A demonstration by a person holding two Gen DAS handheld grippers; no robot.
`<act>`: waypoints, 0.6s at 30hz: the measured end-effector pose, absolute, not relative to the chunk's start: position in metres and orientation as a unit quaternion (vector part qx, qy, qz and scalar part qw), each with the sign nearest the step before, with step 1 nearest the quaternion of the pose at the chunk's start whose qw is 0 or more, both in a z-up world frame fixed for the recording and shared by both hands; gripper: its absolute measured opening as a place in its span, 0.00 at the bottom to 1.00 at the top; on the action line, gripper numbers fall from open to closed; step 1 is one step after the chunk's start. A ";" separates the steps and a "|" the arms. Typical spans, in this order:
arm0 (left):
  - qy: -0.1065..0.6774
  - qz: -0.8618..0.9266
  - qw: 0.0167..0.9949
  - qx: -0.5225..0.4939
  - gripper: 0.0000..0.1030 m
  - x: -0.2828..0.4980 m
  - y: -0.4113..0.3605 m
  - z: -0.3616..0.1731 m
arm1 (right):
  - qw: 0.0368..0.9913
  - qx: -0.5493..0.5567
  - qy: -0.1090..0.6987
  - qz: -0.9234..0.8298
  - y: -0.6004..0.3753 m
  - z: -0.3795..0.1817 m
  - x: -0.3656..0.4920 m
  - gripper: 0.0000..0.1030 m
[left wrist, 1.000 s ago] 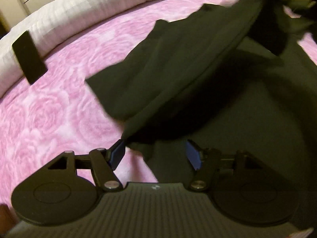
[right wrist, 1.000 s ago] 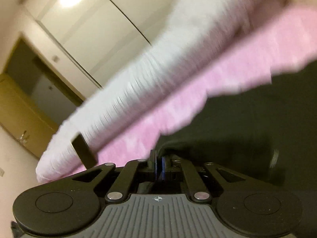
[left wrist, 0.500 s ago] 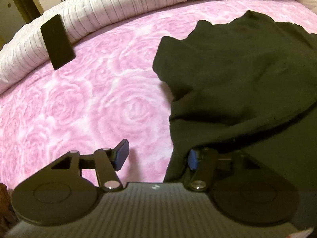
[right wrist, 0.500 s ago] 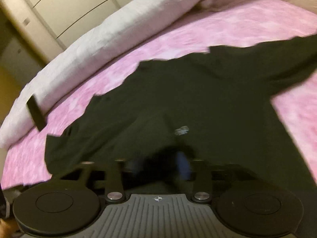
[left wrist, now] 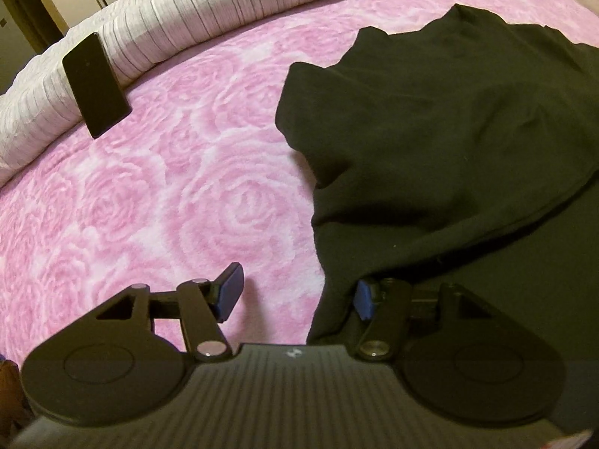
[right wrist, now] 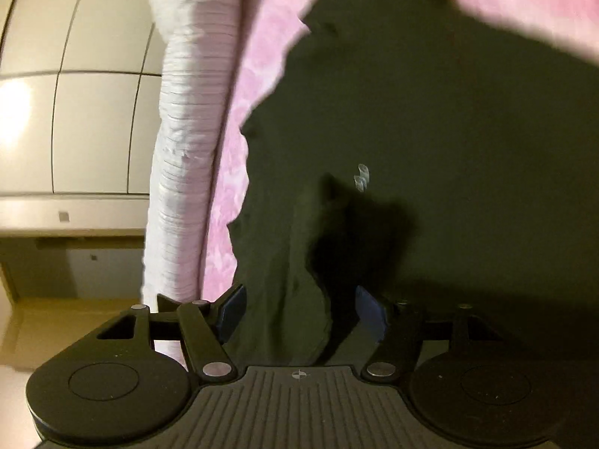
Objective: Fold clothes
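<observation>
- Confirm the left tool (left wrist: 295, 293) state: the jaws stand wide and hold nothing. Its left pad rests over bare pink bed cover (left wrist: 149, 205); its right pad sits at the near left edge of the black garment (left wrist: 449, 131).
- Confirm the right tool (right wrist: 299, 308) state: the jaws stand wide and hold nothing. A raised fold of the black garment (right wrist: 430, 112) lies between the pads, but they are not closed on it.
- Locate the garment: it lies spread on the bed, ahead and to the right of the left tool. A folded-over layer already rests on top, with its lower edge running diagonally up to the right.
- Note the key relation: the garment's free left edge runs away from the left tool toward the white ribbed bolster (left wrist: 224, 3). You likely reach that edge soonest with the left tool.
- Keep clear of the dark phone (left wrist: 95, 82) leaning on the bolster at the far left of the bed.
- Treat the right wrist view as tilted and blurred; verify fabric edges before closing.
</observation>
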State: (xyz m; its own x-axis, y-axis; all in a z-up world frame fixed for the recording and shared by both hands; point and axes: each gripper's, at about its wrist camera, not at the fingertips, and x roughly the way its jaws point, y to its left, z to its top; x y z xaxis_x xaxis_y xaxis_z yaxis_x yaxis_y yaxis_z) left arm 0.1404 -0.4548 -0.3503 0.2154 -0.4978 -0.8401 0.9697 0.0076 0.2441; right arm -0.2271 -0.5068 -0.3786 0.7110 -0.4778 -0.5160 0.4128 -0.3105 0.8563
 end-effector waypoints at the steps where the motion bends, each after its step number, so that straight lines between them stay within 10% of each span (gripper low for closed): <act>1: 0.275 -0.562 0.652 0.428 0.55 0.140 -0.455 -0.351 | 0.594 0.708 -0.032 -0.380 -0.511 -0.383 -0.224 0.66; 5: 0.263 -0.565 0.648 0.438 0.56 0.138 -0.456 -0.352 | 0.594 0.704 -0.073 -0.383 -0.539 -0.398 -0.219 0.65; 8: 0.260 -0.565 0.648 0.440 0.56 0.138 -0.456 -0.352 | 0.634 0.646 -0.030 -0.424 -0.554 -0.376 -0.216 0.17; 13: 0.260 -0.563 0.648 0.442 0.56 0.136 -0.457 -0.352 | 0.781 0.345 0.090 -0.513 -0.533 -0.292 -0.202 0.17; 16: 0.261 -0.560 0.648 0.445 0.56 0.135 -0.458 -0.353 | 0.748 0.354 0.129 -0.546 -0.529 -0.313 -0.219 0.21; 18: 0.261 -0.559 0.648 0.447 0.56 0.135 -0.459 -0.352 | 0.701 0.409 0.139 -0.567 -0.531 -0.337 -0.240 0.41</act>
